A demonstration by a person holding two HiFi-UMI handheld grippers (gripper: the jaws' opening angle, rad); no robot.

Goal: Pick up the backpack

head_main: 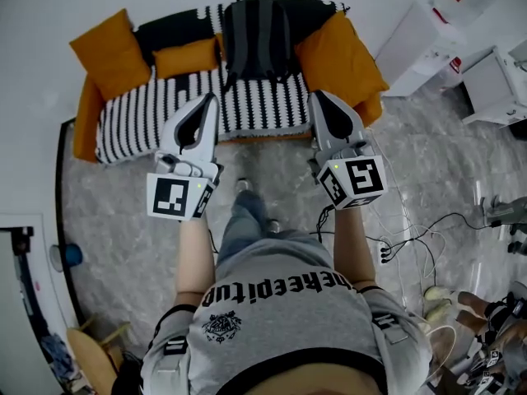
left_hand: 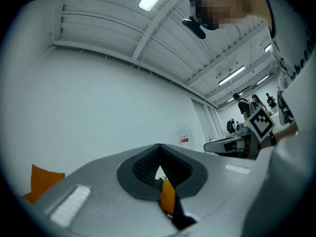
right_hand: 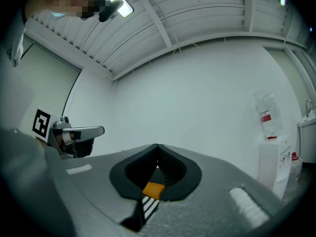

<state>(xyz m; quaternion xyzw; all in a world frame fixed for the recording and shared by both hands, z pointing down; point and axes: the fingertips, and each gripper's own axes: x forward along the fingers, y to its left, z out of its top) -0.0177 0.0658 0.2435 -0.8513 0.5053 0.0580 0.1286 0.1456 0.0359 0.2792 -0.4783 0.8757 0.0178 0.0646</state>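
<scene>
The black backpack [head_main: 257, 39] stands upright against the back of a black-and-white striped sofa [head_main: 132, 113], between orange cushions [head_main: 111, 52]. Both grippers are held side by side in front of the sofa's front edge, pointing at it and short of the backpack. My left gripper [head_main: 212, 97] is shut with nothing in it; in its own view the jaws [left_hand: 159, 147] meet at the tips. My right gripper [head_main: 315, 95] is likewise shut and empty [right_hand: 157, 146]. Both gripper views look mostly at the white wall and ceiling, with only slivers of cushion and stripes below the jaws.
White cabinets [head_main: 420, 39] stand right of the sofa. Cables [head_main: 412, 237] trail over the grey marble floor at the right. A wooden chair [head_main: 90, 352] sits at the lower left. The person's legs and a shoe [head_main: 243, 186] are just in front of the sofa.
</scene>
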